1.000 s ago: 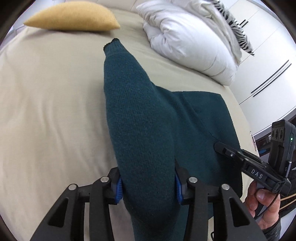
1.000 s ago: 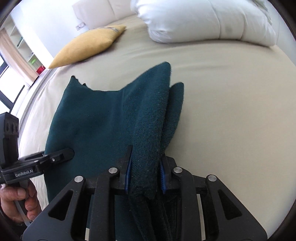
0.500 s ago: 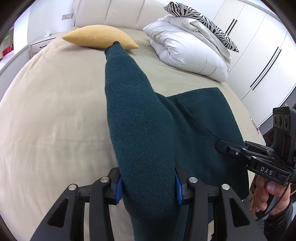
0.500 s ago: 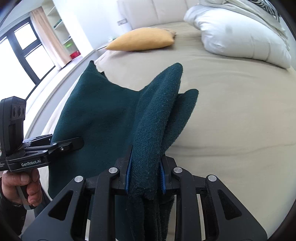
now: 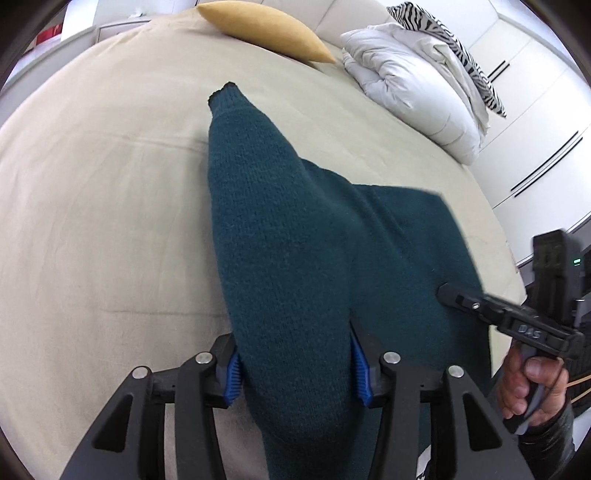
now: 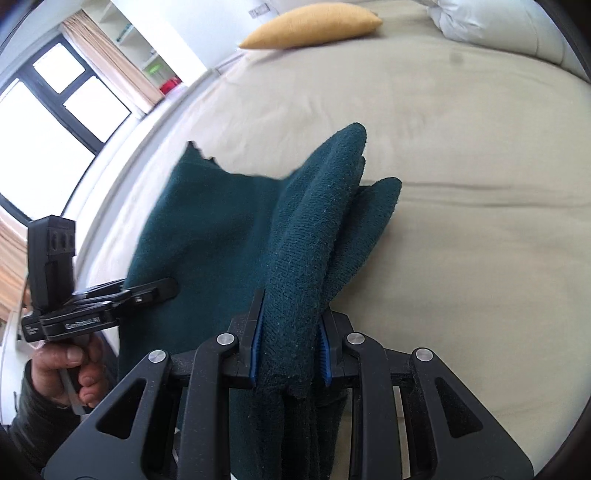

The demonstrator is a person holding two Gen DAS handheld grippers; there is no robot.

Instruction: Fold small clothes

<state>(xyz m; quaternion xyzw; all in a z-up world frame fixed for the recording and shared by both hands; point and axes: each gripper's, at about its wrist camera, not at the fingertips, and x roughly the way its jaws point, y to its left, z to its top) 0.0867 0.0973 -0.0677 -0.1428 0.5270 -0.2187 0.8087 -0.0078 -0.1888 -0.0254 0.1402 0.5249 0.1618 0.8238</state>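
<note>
A dark teal knitted sweater [image 5: 280,240] lies part on the beige bed [image 5: 92,184] and part lifted. My left gripper [image 5: 295,369] has a thick sleeve between its blue pads [image 5: 233,369]; its jaws are opening, though the pads still touch the knit on both sides. The sleeve's cuff [image 5: 225,94] points away over the sheet. My right gripper [image 6: 290,354] is shut on a bunched fold of the same sweater [image 6: 221,229]. Each gripper shows in the other's view, held by a hand: the right gripper [image 5: 480,306] and the left gripper [image 6: 147,291].
A yellow cushion [image 5: 266,26] lies at the head of the bed, with a white duvet [image 5: 413,92] and a zebra-striped pillow [image 5: 454,48] beside it. White wardrobe doors [image 5: 535,110] stand past the bed's right side. A window [image 6: 48,110] and shelves are to the left.
Both grippers have drawn back from the head of the bed, dragging the sweater along the sheet. The cushion and duvet now look farther off, and the right view has swung towards the window.
</note>
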